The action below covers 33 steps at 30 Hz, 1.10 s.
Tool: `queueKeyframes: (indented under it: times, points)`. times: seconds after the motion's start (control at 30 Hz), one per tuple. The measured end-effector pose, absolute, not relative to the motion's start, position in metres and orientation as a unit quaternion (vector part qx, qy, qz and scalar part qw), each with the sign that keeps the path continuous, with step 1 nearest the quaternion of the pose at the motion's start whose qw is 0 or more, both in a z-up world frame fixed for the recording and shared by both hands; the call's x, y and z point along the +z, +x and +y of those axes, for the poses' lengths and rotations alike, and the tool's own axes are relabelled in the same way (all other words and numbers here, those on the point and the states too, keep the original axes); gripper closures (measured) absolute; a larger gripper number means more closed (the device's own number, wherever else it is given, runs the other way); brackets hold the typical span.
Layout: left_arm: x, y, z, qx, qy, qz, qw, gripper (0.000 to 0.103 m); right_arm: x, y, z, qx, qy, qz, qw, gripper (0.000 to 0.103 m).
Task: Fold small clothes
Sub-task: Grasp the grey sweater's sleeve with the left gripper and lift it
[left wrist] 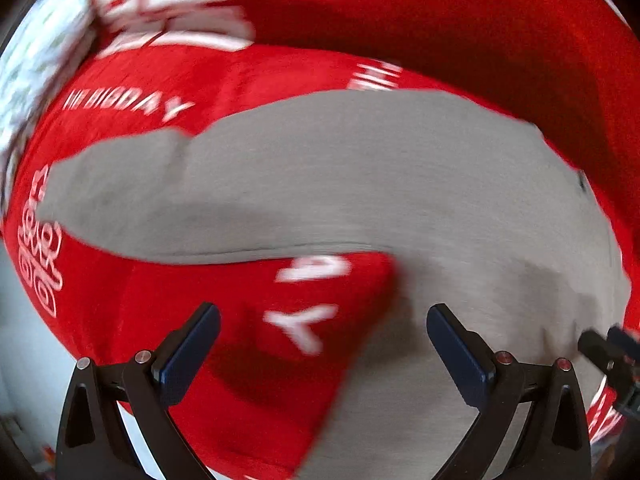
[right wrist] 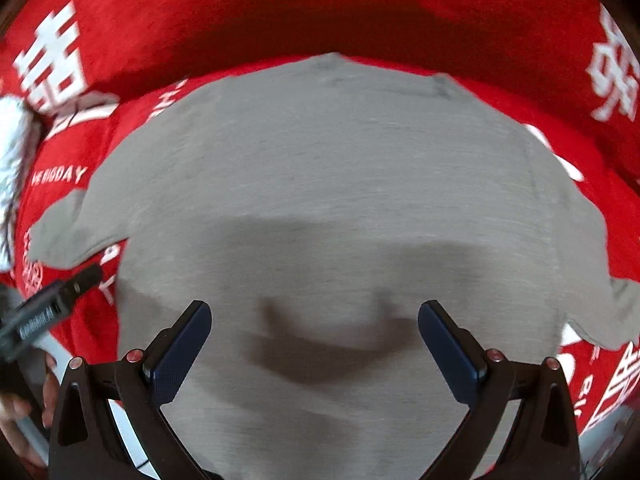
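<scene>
I am holding my left gripper (left wrist: 323,334) and right gripper (right wrist: 314,330) wide open and empty over the flat grey knit T-shirt (right wrist: 320,200), which is lying on the red cloth (right wrist: 240,12) reading "BIGDAY" at nine o'clock.

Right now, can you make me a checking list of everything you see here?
Surface: red cloth with white lettering covers it.
Job's things: one grey T-shirt spread flat, sleeves out to both sides, a soft wrinkle near the bottom.
Clutter: something white and fuzzy at the far left, too blurred to name.
Grippers: left tool open over the shirt's edge; right tool open above the shirt; both hold nothing.
Cables: nothing seen.
Surroundings: pale strip beyond the cloth's left edge.
</scene>
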<state>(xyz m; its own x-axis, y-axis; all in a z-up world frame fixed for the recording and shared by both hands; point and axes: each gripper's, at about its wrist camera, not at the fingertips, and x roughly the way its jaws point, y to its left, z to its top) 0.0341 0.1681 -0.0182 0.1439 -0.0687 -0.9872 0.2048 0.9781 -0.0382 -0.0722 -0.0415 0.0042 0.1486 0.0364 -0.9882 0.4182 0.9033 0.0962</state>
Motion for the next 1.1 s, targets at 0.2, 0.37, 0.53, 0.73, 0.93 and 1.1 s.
queueKeyframes:
  times: [0.2,0.37,0.53,0.73,0.93,1.1]
  points:
    - [-0.036,0.063,0.272,-0.004,-0.027,0.624,0.781,0.0,-0.008,-0.055,0.0,-0.09,0.157,0.654,0.735,0.0]
    - [-0.058,0.076,0.322,-0.03,-0.151,0.627,0.764,0.0,-0.015,-0.044,0.023,-0.069,0.151,0.659,0.734,0.0]
    - [-0.077,0.086,0.334,-0.082,-0.263,0.62,0.734,0.0,-0.015,-0.036,0.038,-0.054,0.14,0.661,0.736,0.0]
    - [-0.085,0.103,0.344,-0.085,-0.341,0.594,0.723,0.0,-0.012,-0.038,0.042,-0.048,0.14,0.658,0.738,0.0]
    - [-0.072,0.109,0.351,-0.055,-0.312,0.571,0.757,0.062,-0.01,-0.045,0.042,-0.05,0.145,0.657,0.738,0.0]
    - [-0.064,0.113,0.354,-0.082,-0.283,0.559,0.775,0.096,-0.009,-0.054,0.037,-0.061,0.159,0.653,0.738,0.0]
